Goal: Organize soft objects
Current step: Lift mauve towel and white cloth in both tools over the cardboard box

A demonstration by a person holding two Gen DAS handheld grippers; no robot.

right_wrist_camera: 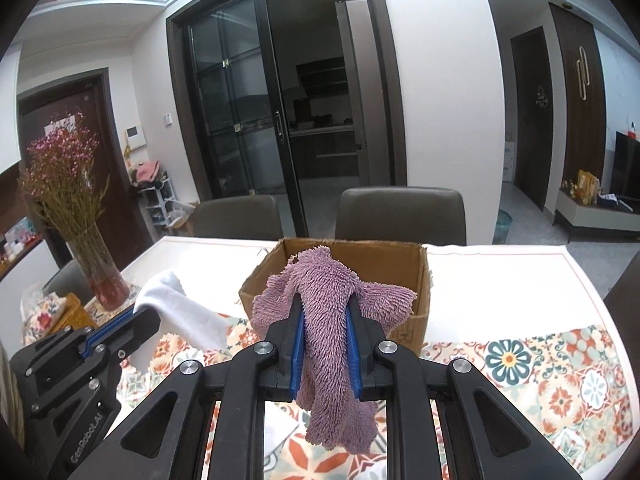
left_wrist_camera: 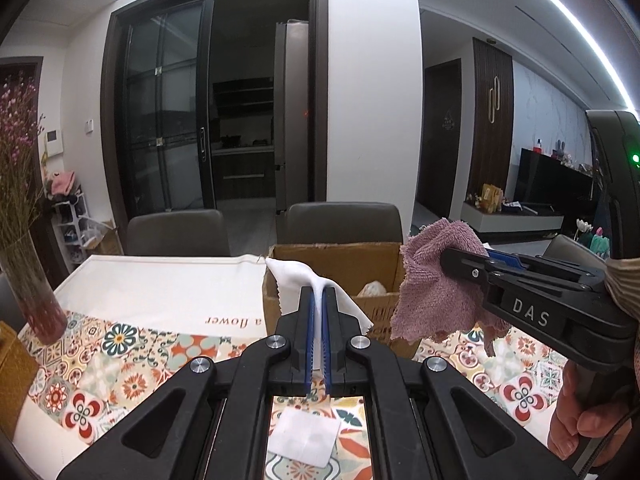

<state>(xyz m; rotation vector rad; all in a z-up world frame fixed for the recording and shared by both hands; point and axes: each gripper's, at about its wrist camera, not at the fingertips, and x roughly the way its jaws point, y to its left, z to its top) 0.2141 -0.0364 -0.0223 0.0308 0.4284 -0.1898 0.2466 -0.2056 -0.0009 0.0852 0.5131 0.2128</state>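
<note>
My left gripper (left_wrist_camera: pixel 319 294) is shut on a thin white cloth (left_wrist_camera: pixel 292 274) and holds it above the table, just in front of an open cardboard box (left_wrist_camera: pixel 340 258). My right gripper (right_wrist_camera: pixel 324 304) is shut on a fuzzy purple cloth (right_wrist_camera: pixel 320 320) and holds it before the same box (right_wrist_camera: pixel 360 256). In the left wrist view the right gripper (left_wrist_camera: pixel 446 258) with the purple cloth (left_wrist_camera: pixel 436 296) hangs at the box's right side. In the right wrist view the left gripper (right_wrist_camera: pixel 146 314) with the white cloth (right_wrist_camera: pixel 180 312) is at the left. Something pale (left_wrist_camera: pixel 372 289) lies inside the box.
The table has a patterned cloth (left_wrist_camera: pixel 132 360) and a white runner (left_wrist_camera: pixel 160 288). A folded white square (left_wrist_camera: pixel 304 438) lies on the table under my left gripper. A glass vase of dried flowers (right_wrist_camera: pixel 96 272) stands at the left. Two chairs (right_wrist_camera: pixel 400 216) are behind the table.
</note>
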